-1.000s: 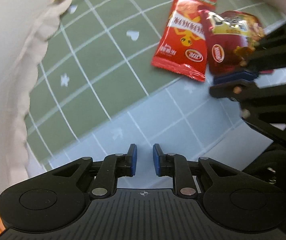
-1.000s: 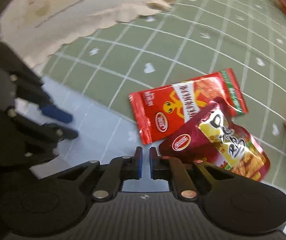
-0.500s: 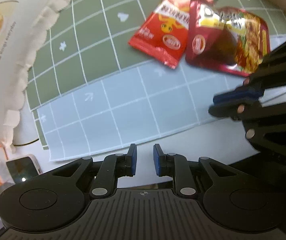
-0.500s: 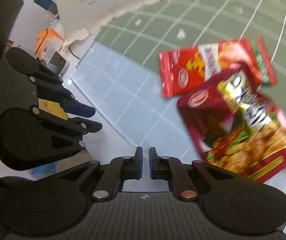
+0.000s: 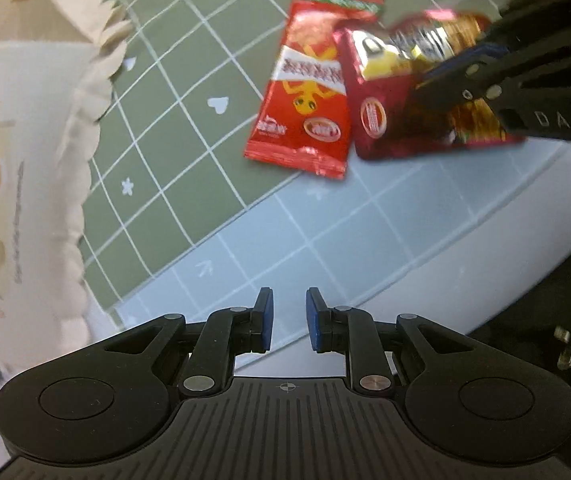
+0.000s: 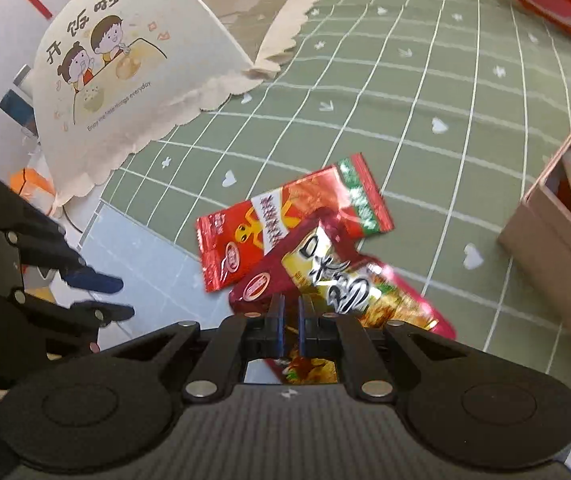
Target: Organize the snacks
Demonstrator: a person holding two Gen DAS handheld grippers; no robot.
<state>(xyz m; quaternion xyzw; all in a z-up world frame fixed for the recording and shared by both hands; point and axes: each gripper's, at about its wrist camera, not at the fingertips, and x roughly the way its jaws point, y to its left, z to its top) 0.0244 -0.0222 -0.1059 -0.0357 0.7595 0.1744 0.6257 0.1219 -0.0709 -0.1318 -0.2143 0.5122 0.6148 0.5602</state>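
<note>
1. Two snack packets lie together on the green grid mat (image 6: 425, 92): a bright red packet (image 6: 285, 226) flat on the mat, and a dark red pouch (image 6: 341, 280) overlapping its near edge.
2. The right gripper (image 6: 290, 312) hangs low over the near end of the dark red pouch. Its fingers (image 6: 275, 314) are pressed almost together with only a thin slit between them; the pouch shows below that slit, but I cannot tell whether any film is pinched or the pouch merely lies underneath.
3. The left gripper (image 5: 288, 320) hovers over the pale blue border of the mat, well apart from both packets. Its fingers (image 5: 264, 320) stand slightly apart, with nothing between them.
4. Judged from this, the step in hand is the pick-up of the dark red pouch, with the bright red packet left for afterwards. The next move calls for a sure pinch on the pouch edge and a lift that does not drag the packet beneath.
5. A cardboard box (image 6: 541, 236) stands at the right edge of the right wrist view; something pale and printed sits inside, too blurred to name. It looks a likely destination.
6. A cream paper bag (image 6: 125, 76) with a cartoon print lies open-mouthed at the mat's far left; its contents are hidden.
7. The counter (image 5: 437, 292) shows white past the mat's near edge.
</note>
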